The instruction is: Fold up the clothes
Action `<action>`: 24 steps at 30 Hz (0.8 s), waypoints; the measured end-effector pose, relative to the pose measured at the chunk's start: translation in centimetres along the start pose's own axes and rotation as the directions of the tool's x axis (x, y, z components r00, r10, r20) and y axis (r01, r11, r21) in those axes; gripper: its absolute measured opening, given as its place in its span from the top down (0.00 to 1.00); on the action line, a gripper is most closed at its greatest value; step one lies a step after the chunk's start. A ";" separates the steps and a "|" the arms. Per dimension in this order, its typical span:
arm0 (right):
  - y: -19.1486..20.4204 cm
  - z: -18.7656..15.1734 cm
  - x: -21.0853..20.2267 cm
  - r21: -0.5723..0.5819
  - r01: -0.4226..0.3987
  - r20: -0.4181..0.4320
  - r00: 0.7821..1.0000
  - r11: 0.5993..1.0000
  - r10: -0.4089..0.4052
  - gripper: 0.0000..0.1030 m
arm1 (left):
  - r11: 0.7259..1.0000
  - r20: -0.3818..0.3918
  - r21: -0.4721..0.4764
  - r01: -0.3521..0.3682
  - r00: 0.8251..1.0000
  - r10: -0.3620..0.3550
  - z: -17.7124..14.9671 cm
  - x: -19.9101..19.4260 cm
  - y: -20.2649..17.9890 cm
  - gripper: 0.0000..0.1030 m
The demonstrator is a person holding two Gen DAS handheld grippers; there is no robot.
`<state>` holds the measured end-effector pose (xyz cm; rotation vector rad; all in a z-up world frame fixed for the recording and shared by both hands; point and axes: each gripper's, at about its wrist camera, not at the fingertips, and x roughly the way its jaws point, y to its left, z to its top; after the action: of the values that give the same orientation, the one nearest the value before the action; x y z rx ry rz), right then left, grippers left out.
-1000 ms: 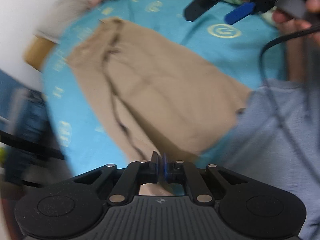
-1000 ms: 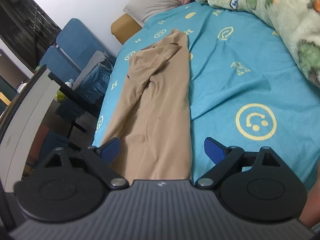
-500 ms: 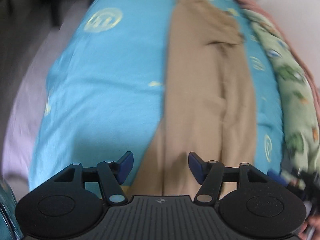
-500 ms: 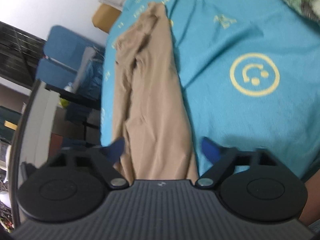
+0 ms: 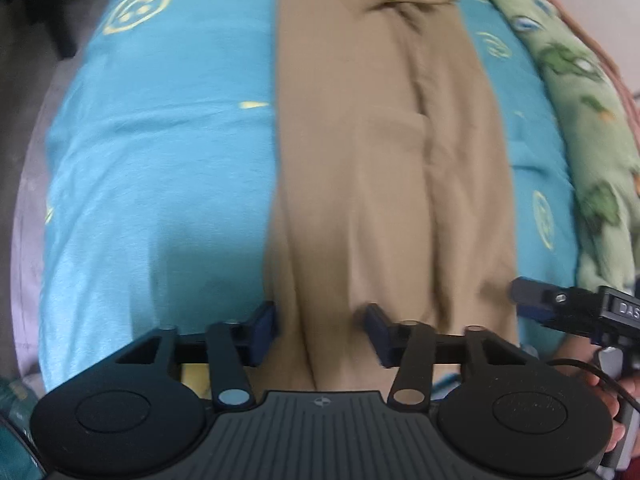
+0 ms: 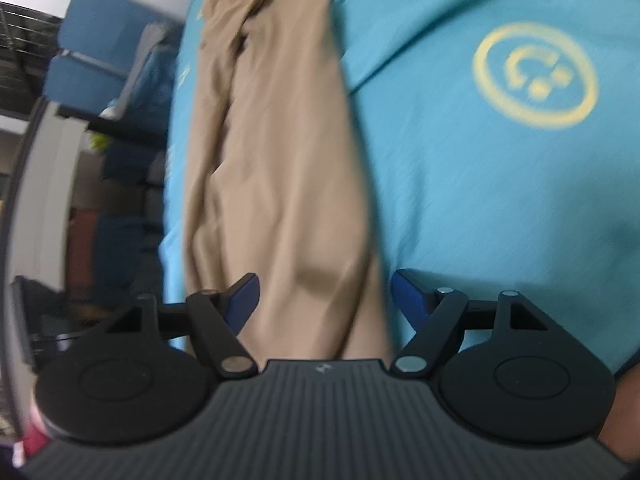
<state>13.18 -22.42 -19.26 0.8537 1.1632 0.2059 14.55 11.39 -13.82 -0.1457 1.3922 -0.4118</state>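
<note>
A tan garment (image 5: 384, 168) lies lengthwise along a bed's blue sheet (image 5: 160, 168), near end at the bed's near edge. Both the left gripper (image 5: 320, 326) and right gripper (image 6: 324, 296) have just been closing, jaws still apart astride that end, pinching nothing. A green blanket (image 5: 580, 92) lines the far side; blue chairs (image 6: 104, 52) stand beside the bed.

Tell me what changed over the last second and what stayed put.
The left gripper let go of the tan trousers, swung round to their near end, and its jaws have just been closing. The right gripper dipped towards the same end, jaws closing, fabric between, not pinched. The trousers stayed flat on the blue sheet.
</note>
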 end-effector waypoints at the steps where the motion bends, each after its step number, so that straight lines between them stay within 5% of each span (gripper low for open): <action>1: 0.1 -0.2 0.0 -0.004 0.000 -0.008 1.000 1.000 0.000 0.40 | 1.000 0.005 -0.006 0.017 1.000 -0.017 -0.1 -0.3 0.1 0.64; 6: 0.6 -1.0 -0.1 -0.020 0.009 -0.036 0.999 1.000 -0.010 0.47 | 0.995 0.007 -0.096 0.031 1.000 -0.030 -0.4 -0.9 1.6 0.68; 8: 0.8 -1.4 0.0 -0.040 0.020 -0.039 0.999 0.999 -0.021 0.46 | 0.993 -0.014 -0.117 0.004 1.000 -0.006 -0.4 -0.6 1.8 0.58; 11: 1.6 -1.8 0.4 -0.088 0.025 -0.059 0.998 0.996 -0.030 0.46 | 1.000 -0.045 -0.003 -0.013 0.999 0.013 -0.6 -0.5 0.0 0.38; 15: 3.3 -2.4 1.1 -0.216 0.052 -0.099 0.992 0.975 -0.074 0.46 | 0.987 -0.074 0.135 -0.087 0.992 0.097 -1.2 0.0 -2.4 0.38; 17: 4.2 -2.8 1.3 -0.293 0.081 -0.098 0.989 0.953 -0.115 0.46 | 0.978 -0.067 0.164 -0.133 0.987 0.145 -1.4 -0.2 -2.9 0.51; 20: 5.4 -3.5 1.4 -0.393 0.161 -0.069 0.977 0.905 -0.203 0.89 | 0.973 -0.046 0.156 -0.171 0.983 0.180 -1.7 -1.2 -3.1 0.86; 24: 5.7 -2.8 -1.3 -0.386 0.125 -0.041 0.987 0.914 -0.153 0.90 | 0.996 0.054 0.029 -0.088 0.995 0.087 -2.8 -4.7 -2.1 0.90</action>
<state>11.79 -17.90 -14.84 0.4192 1.1940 0.3357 10.89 11.53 -9.29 -0.0693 1.3342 -0.3544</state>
